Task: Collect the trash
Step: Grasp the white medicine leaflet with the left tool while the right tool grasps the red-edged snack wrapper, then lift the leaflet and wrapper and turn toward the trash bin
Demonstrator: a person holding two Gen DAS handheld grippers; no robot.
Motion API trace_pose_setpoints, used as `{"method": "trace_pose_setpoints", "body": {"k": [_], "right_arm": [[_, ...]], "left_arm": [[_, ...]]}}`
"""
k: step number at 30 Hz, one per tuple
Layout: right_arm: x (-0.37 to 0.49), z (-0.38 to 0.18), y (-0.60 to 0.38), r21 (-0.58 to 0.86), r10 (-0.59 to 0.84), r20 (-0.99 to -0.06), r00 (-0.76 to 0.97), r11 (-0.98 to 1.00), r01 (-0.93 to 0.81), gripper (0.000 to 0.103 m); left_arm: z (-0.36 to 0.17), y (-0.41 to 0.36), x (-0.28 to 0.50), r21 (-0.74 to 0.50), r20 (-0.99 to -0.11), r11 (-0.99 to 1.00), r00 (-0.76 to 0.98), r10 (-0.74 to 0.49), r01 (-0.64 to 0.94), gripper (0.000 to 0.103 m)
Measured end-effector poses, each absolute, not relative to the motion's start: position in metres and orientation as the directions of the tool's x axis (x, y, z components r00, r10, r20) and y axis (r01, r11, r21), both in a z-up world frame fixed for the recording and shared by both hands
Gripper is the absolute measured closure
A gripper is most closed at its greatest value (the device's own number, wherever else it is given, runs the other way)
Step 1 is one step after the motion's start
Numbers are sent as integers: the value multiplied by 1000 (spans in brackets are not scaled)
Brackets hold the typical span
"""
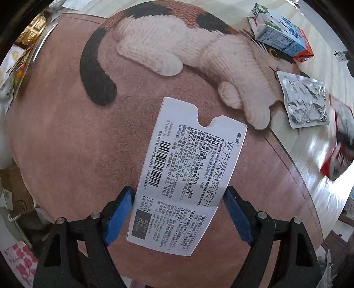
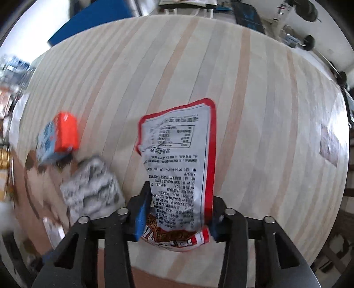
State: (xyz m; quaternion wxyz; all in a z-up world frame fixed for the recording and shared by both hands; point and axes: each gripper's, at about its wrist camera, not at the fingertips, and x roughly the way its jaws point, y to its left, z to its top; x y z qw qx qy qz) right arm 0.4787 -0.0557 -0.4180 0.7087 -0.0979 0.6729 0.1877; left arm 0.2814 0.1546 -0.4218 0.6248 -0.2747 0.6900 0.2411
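A flattened white medicine box [image 1: 188,168] with black print and a barcode hangs over the brown cat mat [image 1: 66,133]. My left gripper [image 1: 179,192] points down, and its blue pads [image 1: 120,212] press on the box's two long edges. A crumpled red-and-white snack wrapper [image 2: 179,155] is pinched at its lower end between the blue pads [image 2: 141,212] of my right gripper [image 2: 180,195], over the striped wooden table [image 2: 243,88]. That wrapper also shows as a red blur [image 1: 338,155] at the right edge of the left wrist view.
A blue-and-orange drink carton [image 1: 281,37] [image 2: 57,137] and a silver foil pouch [image 1: 305,102] [image 2: 93,186] lie at the mat's edge. A gold tray [image 1: 33,31] and packets sit at the far left. Dark gear [image 2: 247,15] lines the table's far side.
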Motion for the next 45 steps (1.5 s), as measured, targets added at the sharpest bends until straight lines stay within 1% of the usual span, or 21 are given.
{"method": "trace_pose_setpoints", "body": {"k": [2, 6, 9, 11, 13, 15, 18, 21, 22, 23, 24, 26, 27, 31, 34, 36, 44, 45], "right_arm": [[455, -420, -60, 131, 130, -991, -33, 884, -448, 64], [404, -429, -71, 145, 85, -987, -134, 828, -541, 64], [381, -436, -79, 156, 72, -982, -172, 823, -546, 64], [377, -438, -84, 141, 68, -986, -155, 831, -538, 61], [374, -442, -81, 117, 51, -989, -136, 839, -532, 59], [373, -444, -81, 106, 46, -991, -127, 845, -525, 54], [373, -444, -75, 78, 19, -993, -114, 840, -536, 52], [363, -448, -60, 47, 0, -997, -83, 826, -562, 51], [359, -448, -57, 42, -1, -997, -75, 824, -565, 52], [356, -448, -57, 36, -2, -998, -66, 820, -571, 53], [354, -449, -56, 34, 0, -998, -60, 817, -575, 54], [337, -443, -60, 59, 32, -998, -58, 816, -575, 64], [331, -443, -59, 69, 42, -997, -61, 815, -575, 67], [324, -430, -53, 88, 70, -996, -52, 806, -586, 75], [319, -417, -54, 113, 99, -993, -56, 803, -585, 82], [315, -412, -51, 135, 123, -991, -61, 801, -583, 84], [298, -376, -50, 184, 200, -979, -39, 783, -594, 84], [309, -371, -52, 189, 210, -977, -35, 781, -595, 84]], "left_arm": [[-421, 152, 282, -9, -995, 736, -69, -75, -677, 21], [-417, 144, 280, -9, -995, 742, -70, -75, -670, 21], [-419, 138, 278, -14, -991, 746, -89, -98, -665, 21], [-426, 129, 273, -20, -989, 741, -97, -115, -671, 21], [-426, 121, 272, -8, -989, 749, -104, -103, -663, 21], [-425, 117, 268, 0, -992, 743, -96, -87, -669, 21], [-426, 115, 265, -7, -991, 736, -93, -95, -677, 21], [-424, 111, 264, -9, -995, 752, -71, -74, -659, 24], [-421, 111, 261, -10, -996, 756, -63, -68, -654, 30], [-418, 107, 260, -9, -997, 764, -49, -53, -645, 33], [-416, 103, 260, 0, -998, 771, -50, -42, -637, 33], [-412, 97, 257, -1, -998, 778, -47, -39, -628, 33], [-412, 95, 256, -3, -998, 778, -46, -41, -628, 33], [-406, 84, 248, -12, -999, 776, -30, -40, -631, 33], [-387, 85, 241, -19, -1000, 773, -6, -29, -635, 33], [-375, 88, 230, -30, -1000, 767, 18, -24, -640, 33], [-322, 85, 193, -61, -991, 748, 131, 35, -661, 33], [-317, 85, 188, -64, -989, 747, 142, 41, -661, 33]]}}
